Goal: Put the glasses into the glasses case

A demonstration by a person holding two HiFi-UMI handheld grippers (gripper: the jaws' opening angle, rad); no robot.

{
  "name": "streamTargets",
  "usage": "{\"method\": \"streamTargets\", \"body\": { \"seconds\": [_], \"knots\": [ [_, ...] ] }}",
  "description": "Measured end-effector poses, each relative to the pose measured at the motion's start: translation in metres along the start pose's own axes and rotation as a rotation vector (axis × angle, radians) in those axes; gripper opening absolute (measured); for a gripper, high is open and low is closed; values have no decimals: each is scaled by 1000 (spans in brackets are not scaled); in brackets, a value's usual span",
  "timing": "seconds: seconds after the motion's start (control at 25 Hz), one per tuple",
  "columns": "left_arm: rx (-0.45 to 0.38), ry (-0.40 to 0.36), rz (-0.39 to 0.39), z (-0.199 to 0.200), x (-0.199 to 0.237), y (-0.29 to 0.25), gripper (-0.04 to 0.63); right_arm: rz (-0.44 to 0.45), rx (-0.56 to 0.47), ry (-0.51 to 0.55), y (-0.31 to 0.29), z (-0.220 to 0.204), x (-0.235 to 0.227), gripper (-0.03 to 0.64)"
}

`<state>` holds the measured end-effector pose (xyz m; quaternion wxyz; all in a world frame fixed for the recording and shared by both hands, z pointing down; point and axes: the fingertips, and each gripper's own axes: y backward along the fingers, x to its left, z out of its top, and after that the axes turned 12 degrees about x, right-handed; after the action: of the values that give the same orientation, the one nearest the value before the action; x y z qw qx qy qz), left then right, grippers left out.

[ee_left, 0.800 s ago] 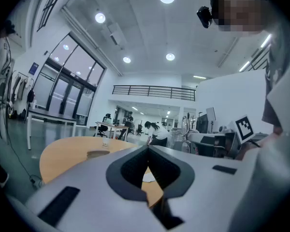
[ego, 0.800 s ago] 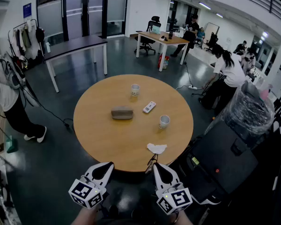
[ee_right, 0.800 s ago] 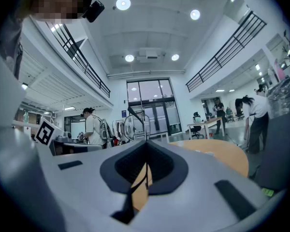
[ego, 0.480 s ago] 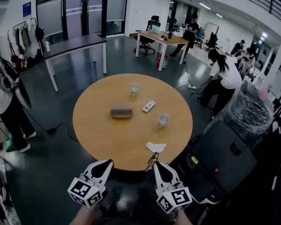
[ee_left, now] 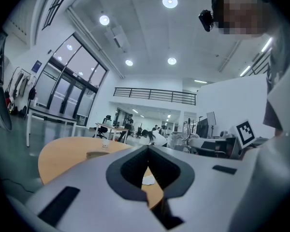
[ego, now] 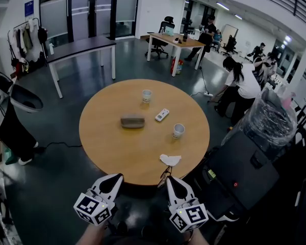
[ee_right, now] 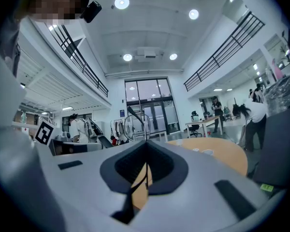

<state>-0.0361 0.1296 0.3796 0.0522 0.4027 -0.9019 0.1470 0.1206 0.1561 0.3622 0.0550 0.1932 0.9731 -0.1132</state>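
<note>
Thin dark-framed glasses (ego: 165,174) pinched in right gripper (ego: 170,180) at near table (ego: 117,154) edge, grey oblong glasses case (ego: 132,121) closed, lying mid-table

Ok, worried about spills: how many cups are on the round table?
2. The far cup sits past the centre; the near cup is toward the right edge. None looks hidden.

At the table's (ego: 117,157) 6 o'clock rim the glasses (ego: 165,176) are too small to make out — at 9 o'clock a person (ego: 11,131) is cut by the frame.
</note>
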Motion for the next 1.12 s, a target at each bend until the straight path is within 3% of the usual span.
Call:
{"method": "streamTargets", "body": {
  "seconds": [0.48, 1.12],
  "knots": [
    [-10, 12, -46, 0, 28, 6, 6, -33, 4, -24, -22, -1, 16, -11],
    [48, 7, -134, -12, 99, 9, 6, -156, 33, -89, -74, -14, 37, -11]
  ]
}}
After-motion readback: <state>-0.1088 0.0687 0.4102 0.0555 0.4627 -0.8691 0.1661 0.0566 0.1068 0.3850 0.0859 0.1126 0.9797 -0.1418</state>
